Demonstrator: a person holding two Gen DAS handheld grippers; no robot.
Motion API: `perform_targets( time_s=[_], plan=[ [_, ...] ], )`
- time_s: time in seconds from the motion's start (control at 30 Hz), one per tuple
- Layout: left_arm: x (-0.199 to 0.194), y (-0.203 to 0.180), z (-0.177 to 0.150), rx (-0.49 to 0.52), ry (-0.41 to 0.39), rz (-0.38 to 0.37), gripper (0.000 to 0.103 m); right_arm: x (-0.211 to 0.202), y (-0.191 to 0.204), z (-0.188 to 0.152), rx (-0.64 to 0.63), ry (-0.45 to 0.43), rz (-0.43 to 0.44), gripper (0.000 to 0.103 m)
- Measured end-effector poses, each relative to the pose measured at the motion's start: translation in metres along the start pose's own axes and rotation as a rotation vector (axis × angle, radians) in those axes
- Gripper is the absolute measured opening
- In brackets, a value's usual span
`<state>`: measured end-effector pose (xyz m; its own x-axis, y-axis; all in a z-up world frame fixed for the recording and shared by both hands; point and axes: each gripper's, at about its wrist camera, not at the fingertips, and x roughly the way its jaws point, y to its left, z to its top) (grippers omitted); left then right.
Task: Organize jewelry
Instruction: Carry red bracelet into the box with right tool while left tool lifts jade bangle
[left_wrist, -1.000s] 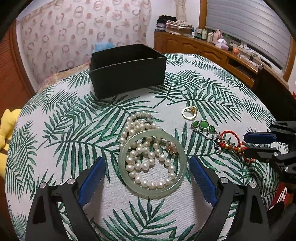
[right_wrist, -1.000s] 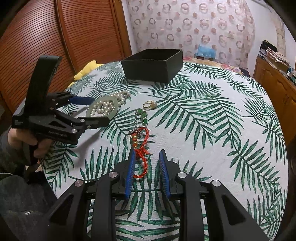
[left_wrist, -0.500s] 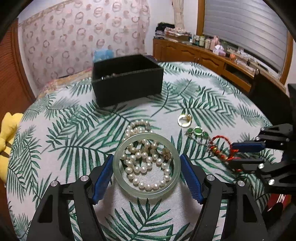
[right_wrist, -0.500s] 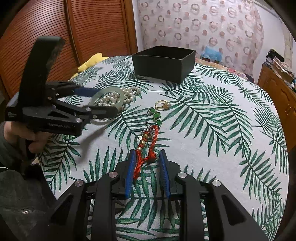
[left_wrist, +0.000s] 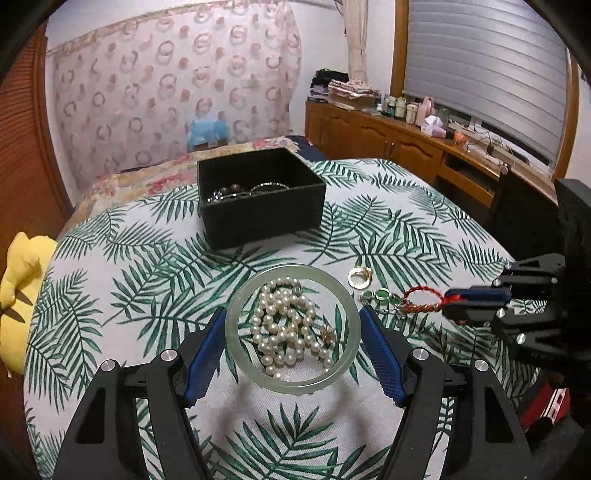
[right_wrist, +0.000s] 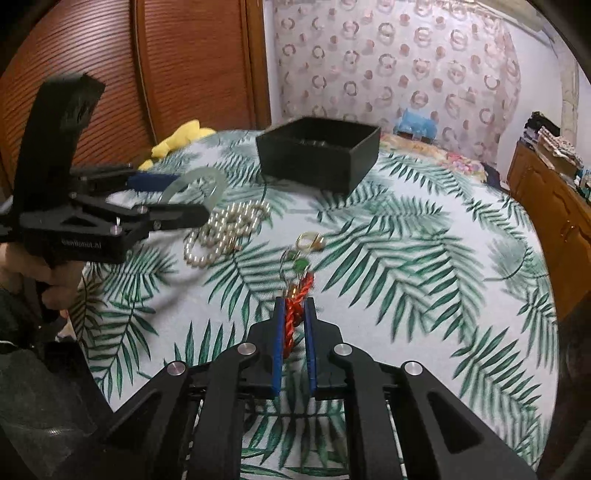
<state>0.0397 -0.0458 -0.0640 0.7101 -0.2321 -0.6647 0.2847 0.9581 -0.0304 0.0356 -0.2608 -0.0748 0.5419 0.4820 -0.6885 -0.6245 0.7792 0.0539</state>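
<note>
Nearest in the left wrist view, the left tool (left_wrist: 291, 345) is seen clamped across a pale green bangle (left_wrist: 236, 321), one blue pad pressed on each side of the ring. Through the ring a heap of pearls (left_wrist: 288, 328) is seen; only the right wrist view shows that the bangle (right_wrist: 207, 177) is raised clear of the cloth, while the pearl strand (right_wrist: 221, 232) lies on the tabletop (right_wrist: 424, 277) below and beside it. The hand (right_wrist: 44, 273) gripping the left tool's handle is shown in that view alone.

Nearest in the right wrist view, the right tool (right_wrist: 294, 343) is closed on a red braided cord (right_wrist: 293, 314), its jaws having just been closing, with the cord pinched between the pads. From the left wrist view the same tool (left_wrist: 476, 302) is seen side-on near the right edge of the tabletop, the cord (left_wrist: 424, 299) stretched from its tip towards a chain with green stones (left_wrist: 378, 295).

Just past the green stones a gold ring (left_wrist: 360, 276) is found lying on the leaf-printed cloth. Farther on, near the far edge of the tabletop, a black box (left_wrist: 258, 206) is set; only the left wrist view looks into it clearly, where dark beads and a metal hoop can be made out.
</note>
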Motion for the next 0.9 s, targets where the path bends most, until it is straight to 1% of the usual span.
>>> perform_targets(
  time_s=[0.17, 0.4, 0.6, 0.9],
  plan=[
    [0.002, 0.003, 0.005, -0.006, -0.011, -0.008, 0.069, -0.007, -0.01, 0.017, -0.004, -0.043, -0.01, 0.011],
    [0.006, 0.006, 0.007, -0.013, -0.014, -0.018, 0.069, -0.008, -0.017, 0.041, -0.006, -0.078, -0.008, 0.011],
    [0.003, 0.011, 0.005, -0.025, -0.022, -0.012, 0.069, -0.016, -0.01, 0.062, -0.035, -0.119, 0.003, 0.011],
    [-0.015, 0.019, 0.002, -0.041, -0.057, 0.004, 0.069, -0.035, 0.008, 0.084, -0.067, -0.174, 0.025, 0.011]
  ],
)
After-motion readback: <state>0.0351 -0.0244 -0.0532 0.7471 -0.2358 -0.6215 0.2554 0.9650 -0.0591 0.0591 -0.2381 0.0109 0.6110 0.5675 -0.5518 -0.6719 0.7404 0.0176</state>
